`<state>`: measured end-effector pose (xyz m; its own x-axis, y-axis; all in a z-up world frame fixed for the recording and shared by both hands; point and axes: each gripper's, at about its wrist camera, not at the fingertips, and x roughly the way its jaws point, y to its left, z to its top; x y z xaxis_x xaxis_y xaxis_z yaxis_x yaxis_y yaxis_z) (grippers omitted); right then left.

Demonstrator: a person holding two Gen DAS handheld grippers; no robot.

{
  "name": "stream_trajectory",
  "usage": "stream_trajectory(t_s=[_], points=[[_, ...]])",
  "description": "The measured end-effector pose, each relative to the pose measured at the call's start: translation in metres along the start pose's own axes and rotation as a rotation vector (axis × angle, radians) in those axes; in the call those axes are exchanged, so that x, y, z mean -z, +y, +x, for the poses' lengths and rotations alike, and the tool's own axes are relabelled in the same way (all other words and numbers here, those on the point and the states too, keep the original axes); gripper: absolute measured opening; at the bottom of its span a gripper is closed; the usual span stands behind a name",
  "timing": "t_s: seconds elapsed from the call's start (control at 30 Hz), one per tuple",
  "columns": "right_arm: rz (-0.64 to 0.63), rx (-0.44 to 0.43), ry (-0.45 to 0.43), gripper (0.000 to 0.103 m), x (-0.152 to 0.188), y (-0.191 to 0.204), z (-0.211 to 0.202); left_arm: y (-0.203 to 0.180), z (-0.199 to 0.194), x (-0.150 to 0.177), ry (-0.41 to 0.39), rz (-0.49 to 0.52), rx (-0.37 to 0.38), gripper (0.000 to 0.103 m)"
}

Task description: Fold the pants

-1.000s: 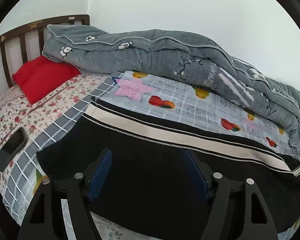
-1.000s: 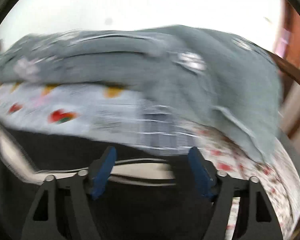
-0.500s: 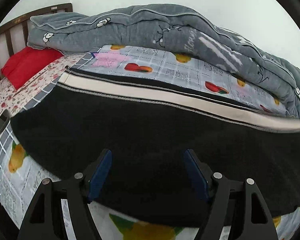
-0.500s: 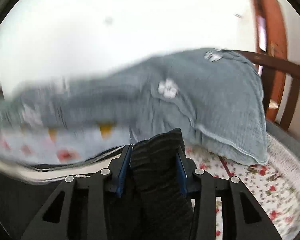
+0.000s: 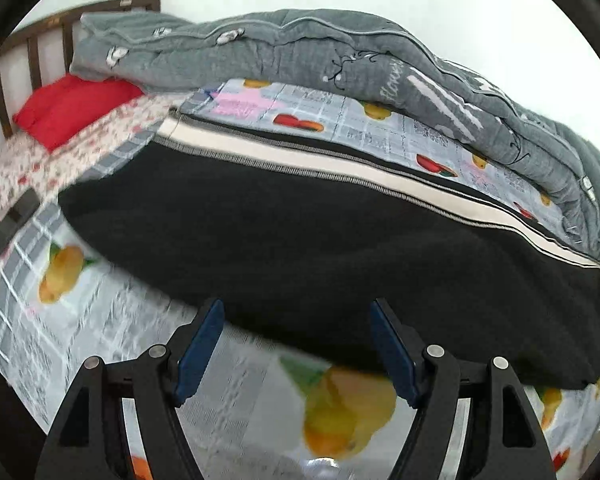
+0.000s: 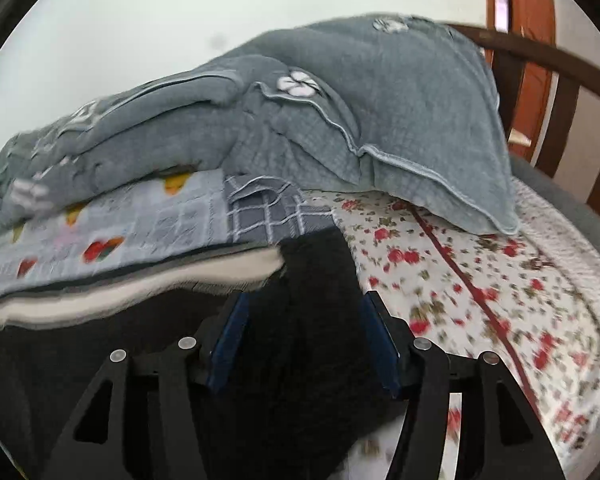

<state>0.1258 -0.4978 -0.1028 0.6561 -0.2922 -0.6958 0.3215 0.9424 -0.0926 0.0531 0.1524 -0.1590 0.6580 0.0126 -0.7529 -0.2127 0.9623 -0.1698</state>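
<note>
Black pants [image 5: 320,236] with a cream side stripe [image 5: 340,168] lie flat across the bed. My left gripper [image 5: 296,344] is open and empty, just off the pants' near edge, above the fruit-print sheet [image 5: 100,320]. In the right wrist view the pants [image 6: 304,272] end between my right gripper's [image 6: 304,336] fingers. Its jaws stand apart with black cloth lying between them, not pinched. The cream stripe [image 6: 140,292] runs off to the left.
A grey quilt [image 5: 340,60] is heaped along the far side by the wall. A red pillow [image 5: 68,108] and wooden headboard [image 5: 32,40] are at the left. A black phone-like slab [image 5: 8,228] lies on the floral sheet. The right wrist view shows a grey pillow [image 6: 420,120] and wooden rail [image 6: 560,80].
My right gripper was shut on a bunch of black cloth half a second ago and has opened, the cloth dropping flat. My left gripper has drawn back off the pants toward the near edge.
</note>
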Motion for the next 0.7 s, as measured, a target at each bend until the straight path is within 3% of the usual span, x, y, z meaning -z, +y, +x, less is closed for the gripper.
stream_trajectory(t_s=[0.17,0.23,0.33,0.43,0.57,0.7], points=[[-0.079,-0.05,-0.015,0.064,0.043,0.027,-0.041,0.019,0.003,0.027,0.042,-0.067,0.124,0.073],[-0.076,-0.065,0.007,0.064,0.061,0.034,-0.052,0.022,0.002,0.032,0.019,-0.066,0.147,0.073],[0.001,-0.109,0.042,0.064,0.089,0.035,-0.066,0.031,0.001,0.032,0.001,-0.103,0.225,0.073],[0.091,-0.174,0.088,0.064,0.108,0.027,-0.067,0.051,0.008,0.026,-0.01,-0.206,0.296,0.073],[0.232,-0.269,0.184,0.065,0.134,0.019,-0.053,0.072,0.023,0.018,-0.016,-0.333,0.348,0.073],[0.268,-0.306,0.167,0.065,0.142,0.024,-0.048,0.085,0.032,0.011,-0.032,-0.42,0.348,0.073]])
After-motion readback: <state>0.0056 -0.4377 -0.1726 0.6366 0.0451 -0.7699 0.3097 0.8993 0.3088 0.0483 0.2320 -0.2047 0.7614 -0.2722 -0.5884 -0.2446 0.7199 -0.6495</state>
